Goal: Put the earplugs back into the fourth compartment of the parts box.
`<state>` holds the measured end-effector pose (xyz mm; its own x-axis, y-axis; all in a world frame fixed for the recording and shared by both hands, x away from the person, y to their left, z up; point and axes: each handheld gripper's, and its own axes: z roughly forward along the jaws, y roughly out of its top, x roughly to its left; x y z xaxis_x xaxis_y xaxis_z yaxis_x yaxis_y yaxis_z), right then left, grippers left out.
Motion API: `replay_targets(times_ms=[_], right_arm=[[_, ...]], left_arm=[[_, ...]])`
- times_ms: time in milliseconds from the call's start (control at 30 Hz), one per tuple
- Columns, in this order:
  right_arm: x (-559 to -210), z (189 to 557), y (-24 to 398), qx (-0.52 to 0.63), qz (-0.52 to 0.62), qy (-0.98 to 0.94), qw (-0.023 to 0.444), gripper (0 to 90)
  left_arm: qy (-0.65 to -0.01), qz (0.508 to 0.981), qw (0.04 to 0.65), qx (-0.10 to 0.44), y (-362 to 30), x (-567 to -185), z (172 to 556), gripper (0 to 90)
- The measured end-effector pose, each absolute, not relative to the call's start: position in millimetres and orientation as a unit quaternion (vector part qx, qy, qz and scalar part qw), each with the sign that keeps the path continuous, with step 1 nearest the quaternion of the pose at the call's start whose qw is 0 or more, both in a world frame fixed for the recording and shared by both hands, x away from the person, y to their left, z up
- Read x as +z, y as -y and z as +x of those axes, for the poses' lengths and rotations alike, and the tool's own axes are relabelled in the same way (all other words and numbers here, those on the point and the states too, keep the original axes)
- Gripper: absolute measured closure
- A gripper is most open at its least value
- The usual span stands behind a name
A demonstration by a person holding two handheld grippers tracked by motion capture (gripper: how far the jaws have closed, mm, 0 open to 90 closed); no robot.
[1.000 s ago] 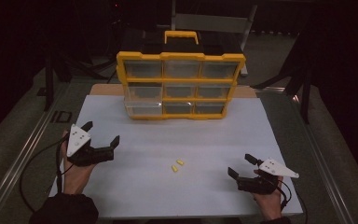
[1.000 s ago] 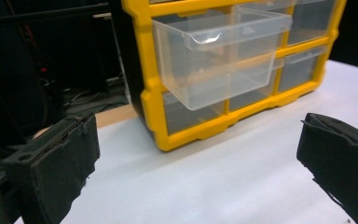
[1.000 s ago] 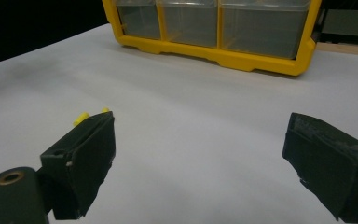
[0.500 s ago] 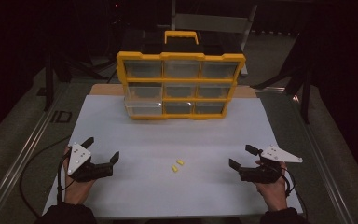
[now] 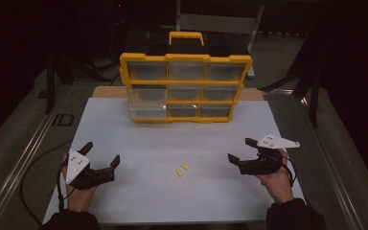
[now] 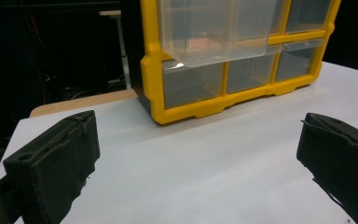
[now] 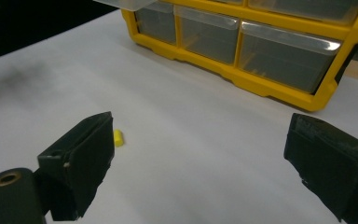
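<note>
Both tools are wide open and hold nothing. Over the last second the left tool [image 5: 100, 154] has drawn back toward the near table edge, and the right tool [image 5: 241, 150] has lifted slightly. The two yellow pieces [image 5: 181, 170] lie untouched on the table [image 5: 139, 201] between them. The organizer's [image 5: 186, 87] lower-left drawer [image 5: 146, 110] stands pulled out, probably ready to receive them.

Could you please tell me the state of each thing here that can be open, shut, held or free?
Left hand-held gripper: open, holds nothing.
Right hand-held gripper: open, holds nothing.
Yellow drawer organizer: upright on the table.
Middle-left drawer: pulled out.
Two small yellow pieces: lying free on the white table.
</note>
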<state>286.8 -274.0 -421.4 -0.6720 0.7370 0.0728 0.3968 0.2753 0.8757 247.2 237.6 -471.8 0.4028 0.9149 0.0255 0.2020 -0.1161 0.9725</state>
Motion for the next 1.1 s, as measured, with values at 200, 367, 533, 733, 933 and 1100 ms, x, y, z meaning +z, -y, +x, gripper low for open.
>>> replay_targets(times_ms=[200, 367, 533, 733, 933, 1100], right_arm=[[-410, 301, 256, 0.446, 0.351, -0.805, 0.17, 8.1], [-405, 311, 241, 0.404, 0.352, -0.827, 0.168, 8.2], [-403, 320, 227, 0.384, 0.347, -0.84, 0.162, 8.2], [-404, 330, 214, 0.37, 0.342, -0.851, 0.149, 8.7], [-410, 336, 196, 0.343, 0.329, -0.87, 0.132, 10.9], [-414, 341, 185, 0.331, 0.322, -0.878, 0.127, 11.1]], left_arm=[[-0.423, 0.668, 0.503, 0.35, -237, -472, 248, 0.2], [-0.423, 0.674, 0.496, 0.347, -235, -472, 248, 0.2], [-0.423, 0.675, 0.494, 0.347, -235, -472, 248, 0.2], [-0.419, 0.677, 0.495, 0.347, -235, -473, 248, 0.2], [-0.42, 0.679, 0.492, 0.348, -234, -474, 249, 0.2], [-0.419, 0.678, 0.494, 0.347, -235, -473, 248, 0.2]])
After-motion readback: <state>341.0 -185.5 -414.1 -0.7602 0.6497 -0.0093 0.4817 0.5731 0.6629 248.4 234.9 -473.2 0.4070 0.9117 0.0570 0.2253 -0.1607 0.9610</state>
